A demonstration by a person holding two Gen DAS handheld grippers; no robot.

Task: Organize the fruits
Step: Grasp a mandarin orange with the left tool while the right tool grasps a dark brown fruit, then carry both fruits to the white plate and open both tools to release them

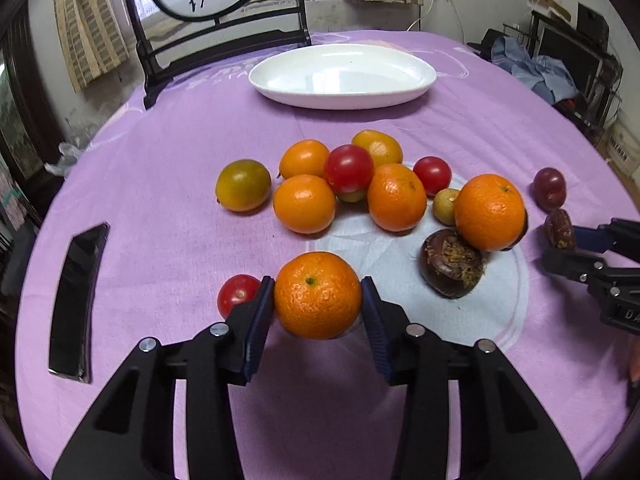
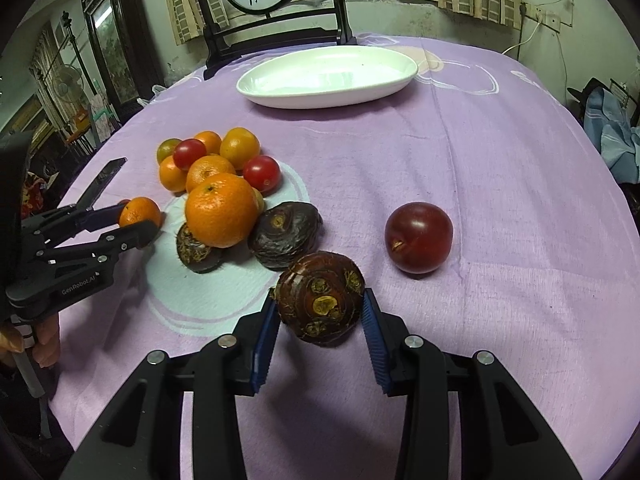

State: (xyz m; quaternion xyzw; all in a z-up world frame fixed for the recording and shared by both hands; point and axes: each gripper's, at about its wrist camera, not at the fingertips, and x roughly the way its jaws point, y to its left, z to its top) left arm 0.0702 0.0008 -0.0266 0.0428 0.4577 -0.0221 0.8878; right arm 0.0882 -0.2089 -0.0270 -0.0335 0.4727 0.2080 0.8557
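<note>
Lower centre of left wrist view: left gripper (image 1: 318, 296) clamped across mandarin (image 1: 317, 295); soft, light, best held at its widest. Lower centre of right wrist view: right gripper (image 2: 320, 308) pinching water chestnut (image 2: 320, 298); hard, slick-skinned. White dish (image 2: 280, 98) upper centre.

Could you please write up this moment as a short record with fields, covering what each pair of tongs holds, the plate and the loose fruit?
left tongs: shut on a small orange, pads on both its sides
right tongs: shut on a dark brown water chestnut
white plate: empty, at the far side of the table
fruit pile: oranges, red tomatoes and small green fruits clustered mid-table
dark red plum: alone, apart from the pile, on the purple cloth
phone: lying flat left of the pile
</note>
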